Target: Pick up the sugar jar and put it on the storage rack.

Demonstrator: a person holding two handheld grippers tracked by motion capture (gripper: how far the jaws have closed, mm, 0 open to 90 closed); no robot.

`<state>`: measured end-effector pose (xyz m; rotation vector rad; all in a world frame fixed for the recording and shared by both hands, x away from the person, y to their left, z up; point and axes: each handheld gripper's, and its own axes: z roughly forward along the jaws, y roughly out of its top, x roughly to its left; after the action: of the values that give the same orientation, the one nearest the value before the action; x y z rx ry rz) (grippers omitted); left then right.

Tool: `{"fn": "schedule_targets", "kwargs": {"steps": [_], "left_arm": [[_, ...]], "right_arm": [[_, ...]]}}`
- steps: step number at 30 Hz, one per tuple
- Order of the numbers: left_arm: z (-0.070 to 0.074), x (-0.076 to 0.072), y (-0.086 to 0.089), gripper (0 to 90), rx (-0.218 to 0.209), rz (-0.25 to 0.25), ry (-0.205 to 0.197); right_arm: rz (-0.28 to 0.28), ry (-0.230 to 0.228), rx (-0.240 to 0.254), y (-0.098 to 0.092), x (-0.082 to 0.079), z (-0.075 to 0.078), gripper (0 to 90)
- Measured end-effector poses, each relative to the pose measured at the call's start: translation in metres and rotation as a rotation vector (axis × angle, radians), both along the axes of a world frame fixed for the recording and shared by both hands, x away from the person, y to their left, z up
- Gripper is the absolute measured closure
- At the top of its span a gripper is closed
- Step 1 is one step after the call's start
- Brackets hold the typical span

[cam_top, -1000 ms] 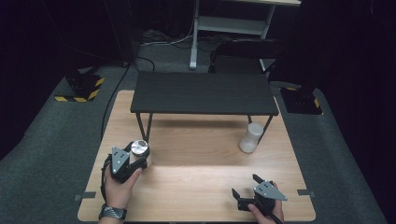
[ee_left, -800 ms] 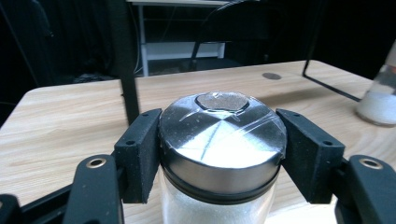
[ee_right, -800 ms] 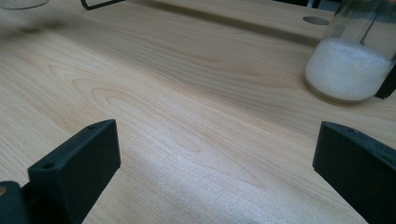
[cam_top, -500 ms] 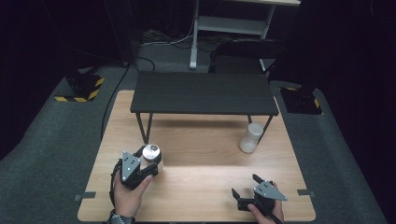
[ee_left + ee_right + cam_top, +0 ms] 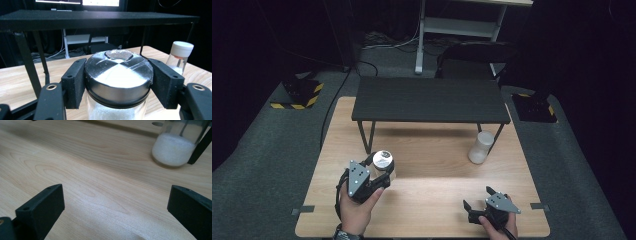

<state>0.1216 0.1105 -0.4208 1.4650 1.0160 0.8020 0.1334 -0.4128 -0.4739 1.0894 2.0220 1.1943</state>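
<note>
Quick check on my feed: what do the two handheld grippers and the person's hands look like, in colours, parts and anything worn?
Both the left gripper and the right gripper are black, each topped by a grey three-cornered plate with small dark dots. Their jaws are blocky matte-black pads with small screw holes, on arms with brass-ringed holes. A black cable loops beside the left gripper. The left hand wears a dark wristband; no sleeves are visible.

**A dark lab test cell**

Black curtains ring a wooden surface (image 5: 422, 210) on grey carpet. Hazard-striped stand bases (image 5: 297, 95) sit at its corners, cables (image 5: 377, 42) trail behind, and lit monitors (image 5: 100, 2) glow beyond.
</note>
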Motion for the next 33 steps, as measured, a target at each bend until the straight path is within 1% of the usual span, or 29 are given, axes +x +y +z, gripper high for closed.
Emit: {"fn": "schedule_targets", "kwargs": {"steps": [5, 8, 10, 12, 13, 14, 15, 17, 18, 20, 23, 26, 28, 30, 31, 33], "left_arm": [[0.008, 0.002, -0.002, 34.5, 0.002, -0.004, -0.011], [0.018, 0.005, -0.002, 34.5, -0.001, -0.008, -0.021], [0.020, 0.006, -0.003, 34.5, 0.000, -0.008, -0.023], [0.029, 0.010, -0.005, 34.5, 0.008, -0.009, -0.035], [0.029, 0.010, -0.005, 34.5, 0.008, -0.009, -0.035], [0.035, 0.012, -0.007, 34.5, 0.014, -0.009, -0.043], [0.035, 0.012, -0.007, 34.5, 0.014, -0.009, -0.043], [0.040, 0.013, -0.008, 34.5, 0.013, -0.006, -0.048], [0.045, 0.016, -0.008, 34.5, 0.007, -0.009, -0.051], [0.051, 0.019, -0.010, 34.5, 0.013, -0.002, -0.051], [0.055, 0.022, -0.011, 34.6, 0.011, -0.001, -0.052], [0.066, 0.029, -0.013, 34.6, 0.013, 0.005, -0.053], [0.070, 0.033, -0.014, 34.6, 0.015, 0.006, -0.055], [0.076, 0.039, -0.012, 34.6, 0.012, -0.006, -0.051], [0.076, 0.039, -0.012, 34.6, 0.012, -0.006, -0.051], [0.081, 0.043, -0.011, 34.6, 0.008, -0.003, -0.048]], "right_arm": [[0.003, 0.001, 0.000, -0.001, 0.000, 0.000, 0.5], [0.006, -0.003, -0.009, 0.000, 0.000, 0.000, 0.5], [0.006, -0.004, -0.009, 0.000, 0.000, 0.000, 0.5], [0.006, -0.003, -0.005, -0.001, 0.000, 0.000, 0.5], [0.006, -0.003, -0.005, -0.001, 0.000, 0.000, 0.5], [0.003, -0.001, 0.001, -0.001, 0.000, 0.000, 0.5], [0.003, -0.001, 0.001, -0.001, 0.000, 0.000, 0.5], [0.004, 0.000, 0.002, -0.001, 0.000, 0.000, 0.5], [0.005, 0.000, 0.002, -0.002, 0.000, 0.000, 0.5], [0.005, 0.001, 0.004, -0.002, 0.000, 0.000, 0.5], [0.004, 0.004, 0.011, -0.003, 0.001, 0.000, 0.5], [0.003, 0.004, 0.017, -0.004, 0.001, -0.001, 0.5], [0.005, 0.003, 0.014, -0.004, 0.001, 0.000, 0.5], [0.004, 0.006, 0.014, -0.004, 0.001, 0.000, 0.5], [0.004, 0.006, 0.014, -0.004, 0.001, 0.000, 0.5], [0.005, 0.005, 0.017, -0.005, 0.002, 0.000, 0.5]]}}
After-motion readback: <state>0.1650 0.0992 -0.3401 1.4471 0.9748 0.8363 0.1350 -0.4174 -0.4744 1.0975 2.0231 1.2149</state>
